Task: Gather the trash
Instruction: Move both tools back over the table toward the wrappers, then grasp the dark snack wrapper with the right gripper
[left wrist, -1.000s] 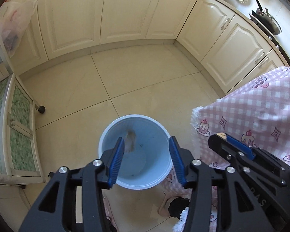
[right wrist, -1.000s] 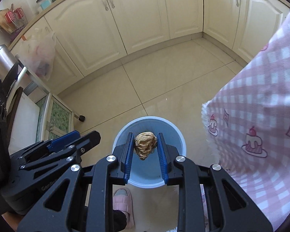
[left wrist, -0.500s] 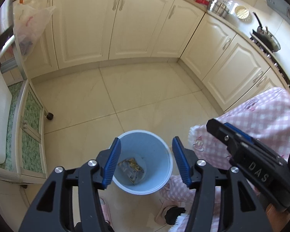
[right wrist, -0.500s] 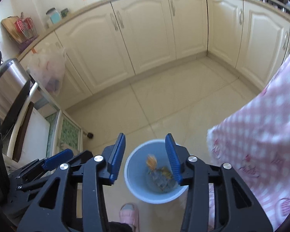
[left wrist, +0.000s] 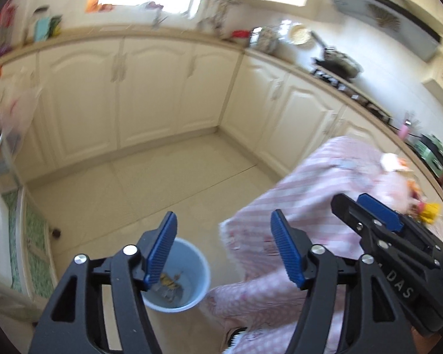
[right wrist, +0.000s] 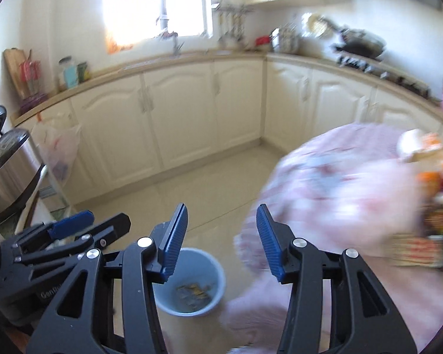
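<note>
A light blue bin [left wrist: 189,277] stands on the floor beside the table, with crumpled trash [left wrist: 169,286] at its bottom; it also shows in the right wrist view [right wrist: 198,277]. My left gripper [left wrist: 223,250] is open and empty, high above the bin. My right gripper [right wrist: 221,239] is open and empty too, also above the bin. Blurred colourful wrappers [right wrist: 431,197] lie on the pink checked tablecloth [right wrist: 339,194] at the right. They show in the left wrist view [left wrist: 425,206] as well.
Cream cabinets [right wrist: 180,118] run along the back and right. A plastic bag [right wrist: 60,147] hangs at the left by a steel bin [right wrist: 11,165]. A white cart [left wrist: 3,236] stands at the left. The beige tile floor [left wrist: 150,188] lies between.
My right gripper opened and let the brown crumpled trash drop into the bin. Both grippers then lifted and tilted up, so the counter and the table top came into view.
</note>
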